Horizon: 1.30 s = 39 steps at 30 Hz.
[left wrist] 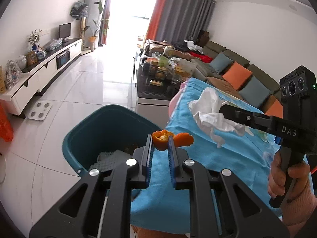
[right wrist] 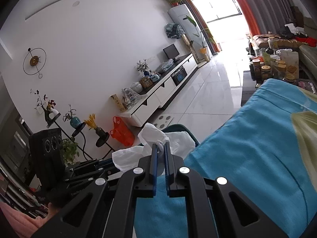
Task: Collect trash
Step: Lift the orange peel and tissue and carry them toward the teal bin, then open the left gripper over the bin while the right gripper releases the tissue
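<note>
Fingers clenched on both sides — left gripper (left wrist: 160, 140) grasping orange peel (left wrist: 162, 136), right gripper (right wrist: 160, 146) crumpled tissue (right wrist: 152, 134).

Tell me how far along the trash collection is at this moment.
Done: the teal plastic bin already holds white scraps. In hand: the left gripper clamps an orange peel piece near the bin's rim; the right gripper pinches a crumpled white tissue. Left: dropping both in.

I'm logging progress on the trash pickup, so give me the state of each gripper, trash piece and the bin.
left gripper: shut on orange peel, lifted over blue cloth edge.
right gripper: shut on white tissue, crumpled, lifted.
teal bin: open, upright, already holding some trash.
</note>
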Each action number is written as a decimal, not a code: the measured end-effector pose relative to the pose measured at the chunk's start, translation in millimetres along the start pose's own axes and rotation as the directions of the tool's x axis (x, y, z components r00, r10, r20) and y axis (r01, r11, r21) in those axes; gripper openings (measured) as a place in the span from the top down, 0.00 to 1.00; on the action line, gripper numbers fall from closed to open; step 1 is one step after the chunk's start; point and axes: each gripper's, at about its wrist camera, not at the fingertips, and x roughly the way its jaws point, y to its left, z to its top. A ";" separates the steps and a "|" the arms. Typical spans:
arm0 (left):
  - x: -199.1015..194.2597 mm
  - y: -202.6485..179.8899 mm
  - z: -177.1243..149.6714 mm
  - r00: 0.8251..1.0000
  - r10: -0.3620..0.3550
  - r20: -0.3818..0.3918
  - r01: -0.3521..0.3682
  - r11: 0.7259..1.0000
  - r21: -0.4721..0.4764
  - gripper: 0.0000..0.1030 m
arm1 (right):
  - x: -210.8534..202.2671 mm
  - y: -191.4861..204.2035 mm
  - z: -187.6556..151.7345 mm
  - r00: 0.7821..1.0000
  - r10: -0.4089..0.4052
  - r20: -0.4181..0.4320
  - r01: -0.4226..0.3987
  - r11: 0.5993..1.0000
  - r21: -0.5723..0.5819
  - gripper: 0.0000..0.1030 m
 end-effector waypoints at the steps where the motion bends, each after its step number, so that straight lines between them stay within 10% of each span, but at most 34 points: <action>1: 0.7 3.3 0.7 1.000 0.010 0.000 -0.010 1.000 -0.006 0.86 | 3.4 0.5 0.8 1.000 0.004 -0.005 -0.004 1.000 0.001 0.94; 39: 50.2 52.9 -2.5 0.982 0.156 -0.106 -0.166 0.981 -0.098 0.85 | 112.6 15.0 1.2 0.973 -0.063 -0.222 0.066 0.998 0.002 0.92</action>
